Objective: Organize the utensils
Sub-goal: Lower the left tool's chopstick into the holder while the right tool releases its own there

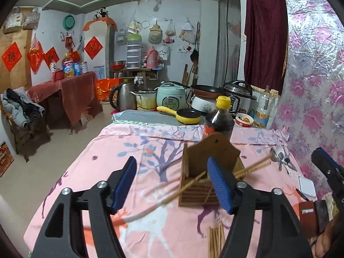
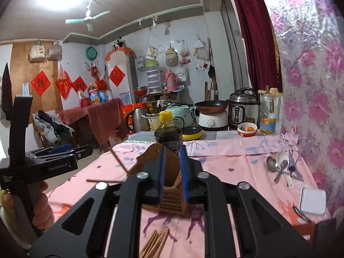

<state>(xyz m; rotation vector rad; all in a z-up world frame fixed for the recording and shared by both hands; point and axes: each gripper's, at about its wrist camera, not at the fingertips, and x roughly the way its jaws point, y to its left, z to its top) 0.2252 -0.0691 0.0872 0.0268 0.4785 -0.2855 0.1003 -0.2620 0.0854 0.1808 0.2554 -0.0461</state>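
While the left gripper stands wide apart and empty, blurred brown wooden chopsticks lie slantwise across the slatted brown wooden utensil holder on the pink printed cloth. They look loose, so tip them fully inside. Further right, the right gripper is slightly parted, pads apparently clear of the holder; steady it.

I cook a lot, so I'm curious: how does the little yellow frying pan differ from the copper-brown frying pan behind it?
The yellow frying pan looks smaller and sits on the grey mat. The copper-brown frying pan looks wider and rests atop a white cooker. Both are round and stand at the table's far end.
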